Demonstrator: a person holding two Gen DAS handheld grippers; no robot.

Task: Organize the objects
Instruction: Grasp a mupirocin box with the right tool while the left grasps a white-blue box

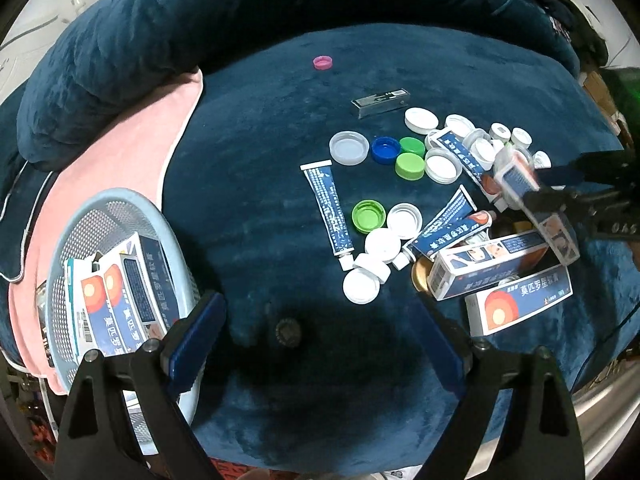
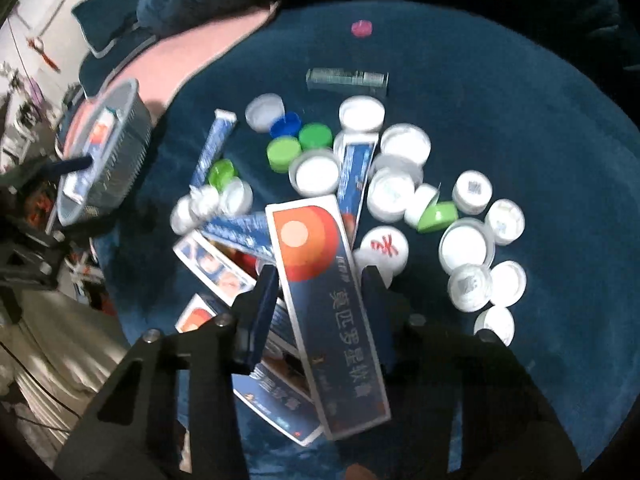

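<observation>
My right gripper (image 2: 320,276) is shut on a long blue ointment box with an orange disc (image 2: 316,280), its pads pressing the box's two long sides. In the left wrist view that box (image 1: 536,204) hangs tilted above the pile at the right. Two more boxes (image 1: 488,264) (image 1: 520,308) lie under it, among blue tubes (image 1: 328,208) and several white, green and blue caps (image 1: 380,244). My left gripper (image 1: 316,304) stands open over bare blue blanket, with nothing between its fingers. To its left a pale blue mesh basket (image 1: 120,208) holds similar boxes (image 1: 128,304).
A pink towel (image 1: 120,152) lies under the basket, against a dark blue cushion (image 1: 200,20). A pink cap (image 1: 323,63) and a clear slim case (image 1: 380,102) lie apart at the back. A small dark cap (image 1: 286,332) sits between my left fingers' shadows.
</observation>
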